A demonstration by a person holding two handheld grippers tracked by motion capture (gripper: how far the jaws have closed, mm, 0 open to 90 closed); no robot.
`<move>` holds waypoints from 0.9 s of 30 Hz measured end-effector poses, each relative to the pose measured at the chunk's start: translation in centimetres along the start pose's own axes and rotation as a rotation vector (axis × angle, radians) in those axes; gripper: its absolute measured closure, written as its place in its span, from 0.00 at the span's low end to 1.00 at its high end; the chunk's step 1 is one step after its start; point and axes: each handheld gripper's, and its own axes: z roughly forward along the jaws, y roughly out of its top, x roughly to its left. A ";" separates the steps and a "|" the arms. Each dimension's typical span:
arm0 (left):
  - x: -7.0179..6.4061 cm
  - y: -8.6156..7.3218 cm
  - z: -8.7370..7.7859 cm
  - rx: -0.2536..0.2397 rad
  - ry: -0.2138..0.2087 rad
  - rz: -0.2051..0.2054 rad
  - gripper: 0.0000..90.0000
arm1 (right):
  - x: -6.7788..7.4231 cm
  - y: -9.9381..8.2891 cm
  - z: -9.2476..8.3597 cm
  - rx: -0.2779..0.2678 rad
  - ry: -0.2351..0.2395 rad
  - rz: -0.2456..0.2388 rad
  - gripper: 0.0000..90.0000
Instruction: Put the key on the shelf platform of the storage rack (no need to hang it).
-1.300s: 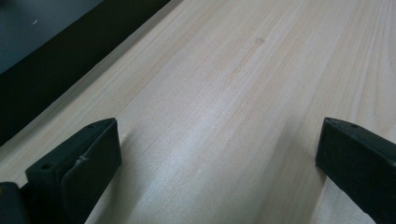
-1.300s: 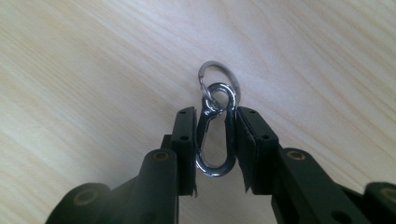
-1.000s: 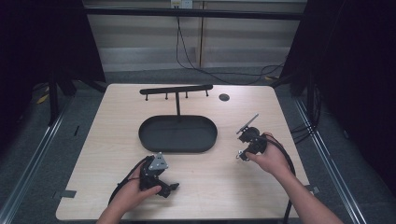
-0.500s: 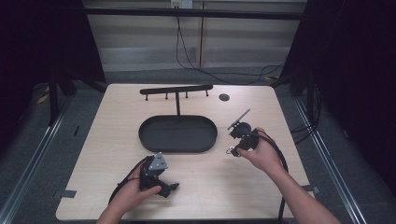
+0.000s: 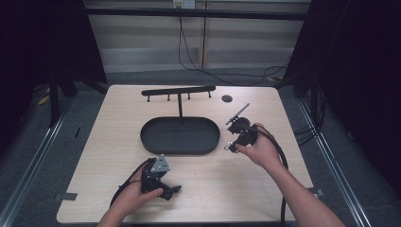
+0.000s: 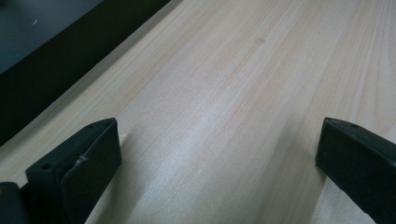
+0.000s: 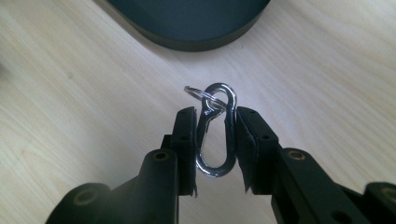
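While your right gripper (image 7: 215, 140) pinches a silver carabiner (image 7: 215, 133) above the bench beside the black tray's (image 5: 151, 137) right end, likely bound for its hook rack (image 5: 178, 90), your left gripper (image 6: 217, 158) rests spread-jawed near the front edge.

Dim surroundings; table (image 5: 118, 156) evenly lit from above; soft glare, slight blur.
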 end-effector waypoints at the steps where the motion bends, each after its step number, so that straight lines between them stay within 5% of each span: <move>1: 0.0 0.0 0.0 0.000 0.000 0.000 0.00 | 0.0 0.0 0.0 0.000 0.000 0.000 0.78; 27: 0.0 0.0 0.0 0.000 0.000 -0.001 0.00 | 0.1 2.2 -1.4 -0.053 0.006 -0.001 0.78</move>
